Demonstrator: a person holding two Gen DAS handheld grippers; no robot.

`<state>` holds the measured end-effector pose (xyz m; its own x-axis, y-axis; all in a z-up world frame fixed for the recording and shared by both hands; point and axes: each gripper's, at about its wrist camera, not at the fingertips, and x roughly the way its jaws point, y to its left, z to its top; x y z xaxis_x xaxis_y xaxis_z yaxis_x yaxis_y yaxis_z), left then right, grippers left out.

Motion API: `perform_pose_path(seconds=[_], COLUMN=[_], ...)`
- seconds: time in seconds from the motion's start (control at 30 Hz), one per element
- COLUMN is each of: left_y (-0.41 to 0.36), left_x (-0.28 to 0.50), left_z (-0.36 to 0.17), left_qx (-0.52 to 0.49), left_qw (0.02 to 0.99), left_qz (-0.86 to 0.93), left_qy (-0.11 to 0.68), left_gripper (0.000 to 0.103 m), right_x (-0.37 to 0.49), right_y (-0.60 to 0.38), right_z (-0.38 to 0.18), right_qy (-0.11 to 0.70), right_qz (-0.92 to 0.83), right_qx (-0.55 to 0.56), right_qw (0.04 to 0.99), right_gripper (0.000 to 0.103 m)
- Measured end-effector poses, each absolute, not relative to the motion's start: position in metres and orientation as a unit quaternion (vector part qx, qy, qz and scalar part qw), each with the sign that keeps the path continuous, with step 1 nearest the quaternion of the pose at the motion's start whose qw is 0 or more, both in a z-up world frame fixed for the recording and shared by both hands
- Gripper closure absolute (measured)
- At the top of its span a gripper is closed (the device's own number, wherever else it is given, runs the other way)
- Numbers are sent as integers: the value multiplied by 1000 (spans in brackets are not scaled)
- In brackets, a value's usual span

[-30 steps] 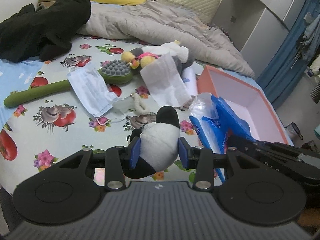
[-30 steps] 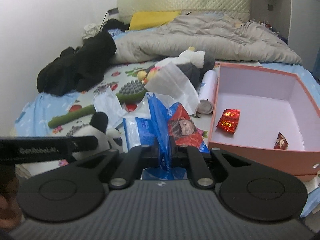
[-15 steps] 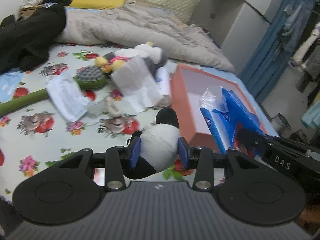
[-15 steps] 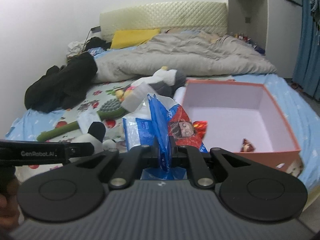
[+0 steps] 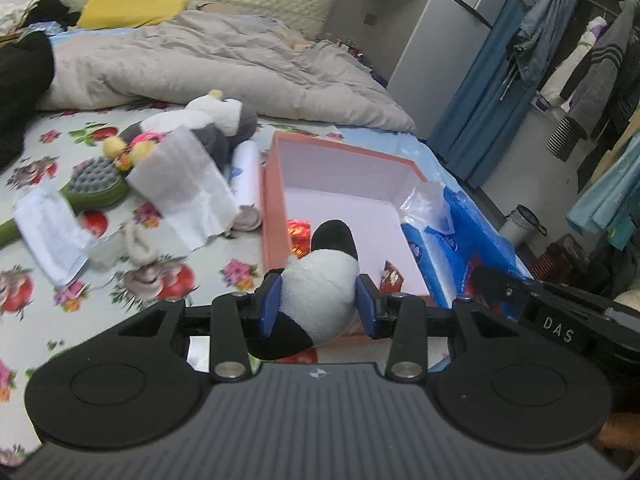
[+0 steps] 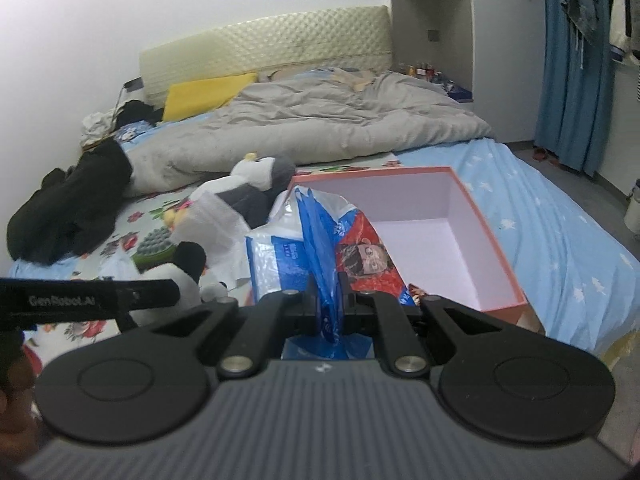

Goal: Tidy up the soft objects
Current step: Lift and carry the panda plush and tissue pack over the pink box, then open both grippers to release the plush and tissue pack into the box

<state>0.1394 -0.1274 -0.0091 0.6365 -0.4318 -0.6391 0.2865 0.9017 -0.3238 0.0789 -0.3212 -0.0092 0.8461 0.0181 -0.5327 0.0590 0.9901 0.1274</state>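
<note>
My left gripper (image 5: 318,306) is shut on a black-and-white panda plush (image 5: 320,288), held above the near edge of the orange box (image 5: 276,208) with its pale inside. My right gripper (image 6: 329,304) is shut on a blue plastic bag (image 6: 316,232) with a red printed side, in front of the same box (image 6: 500,256). The bag (image 5: 448,236) also shows at the right in the left wrist view, and the panda (image 6: 182,268) at the left in the right wrist view. Red snack packets (image 5: 300,234) lie inside the box.
On the flowered sheet lie a grey-and-white plush (image 5: 216,120), white tissue (image 5: 188,176), a face mask (image 5: 48,224), a green massage brush (image 5: 94,184) and a white tube (image 5: 246,176). A grey duvet (image 5: 208,68) and black clothes (image 6: 68,208) cover the far bed. Floor and hanging clothes at right.
Both grippers have swung to the right and risen a little with their loads. The box now lies straight ahead of the panda, and more of the room's right side shows.
</note>
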Motion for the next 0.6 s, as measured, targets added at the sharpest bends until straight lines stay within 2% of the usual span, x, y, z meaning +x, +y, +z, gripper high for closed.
perform_pose_path(seconds=[0.6], left_y=[-229], left_x=[270], left_z=[-45], left_qx=[-46], left_qw=[877], left_qz=[-223], left_qy=[424], left_gripper=[57], right_x=[175], right_y=[-406], right_z=[-50], right_qy=[312], right_qz=[-45], right_qx=[111], right_qw=[943], right_gripper=[92])
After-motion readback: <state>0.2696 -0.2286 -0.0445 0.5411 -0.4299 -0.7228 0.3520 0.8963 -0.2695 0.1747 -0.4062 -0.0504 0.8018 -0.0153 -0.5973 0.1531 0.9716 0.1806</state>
